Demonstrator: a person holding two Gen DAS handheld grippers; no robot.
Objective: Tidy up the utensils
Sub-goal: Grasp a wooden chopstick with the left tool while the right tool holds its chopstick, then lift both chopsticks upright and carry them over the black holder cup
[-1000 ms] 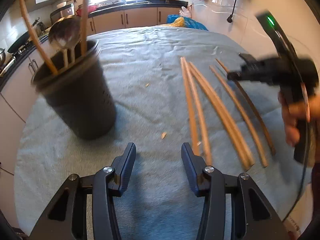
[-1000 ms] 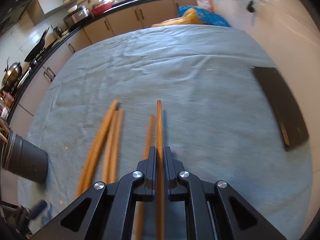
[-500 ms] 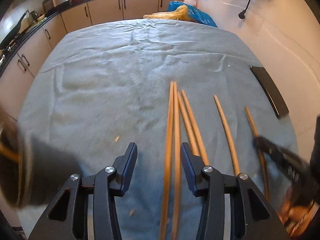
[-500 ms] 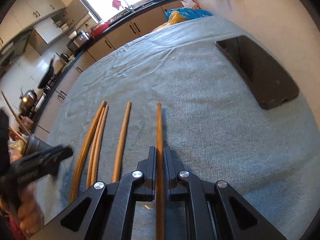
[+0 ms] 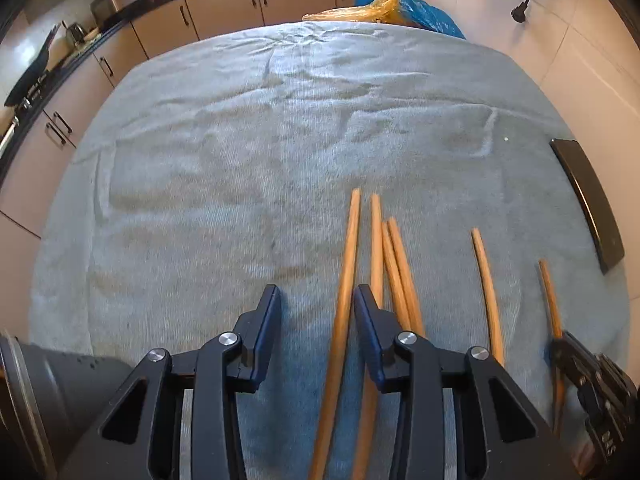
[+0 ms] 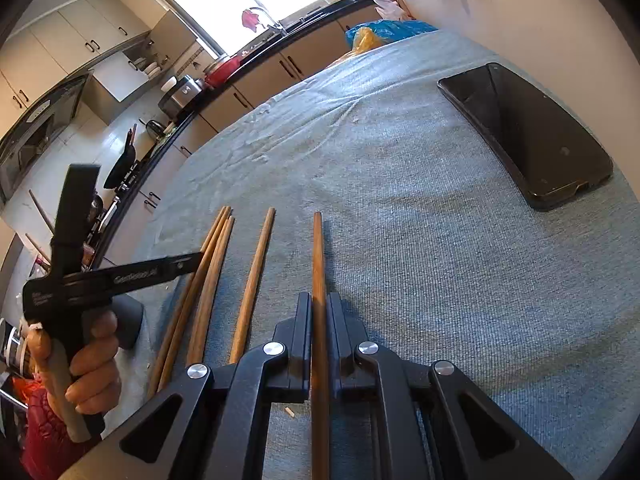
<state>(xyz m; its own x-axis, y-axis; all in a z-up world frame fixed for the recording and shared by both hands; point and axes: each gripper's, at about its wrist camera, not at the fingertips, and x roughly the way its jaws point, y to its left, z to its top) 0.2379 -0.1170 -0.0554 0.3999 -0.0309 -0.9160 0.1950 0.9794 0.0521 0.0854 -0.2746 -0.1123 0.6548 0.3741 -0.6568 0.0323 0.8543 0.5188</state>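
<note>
The right tongs [image 6: 319,330] were closed tight on a single wooden stick [image 6: 318,264], which ran forward between the fingers and lay along the grey cloth [image 6: 400,208] covering the desk. To its left lay one stick alone [image 6: 254,280], then a close bundle of sticks [image 6: 208,276].

The left tongs [image 5: 316,312] stood wide open with nothing gripped. The leftmost stick of the bundle [image 5: 346,280] ran up through the gap close to the right finger, while the others [image 5: 394,268] passed beside and under that finger.

A dark holder [image 5: 52,396] sat at the near left edge of the cloth, well apart from the sticks. A black phone [image 6: 524,132] lay near the wall.
</note>
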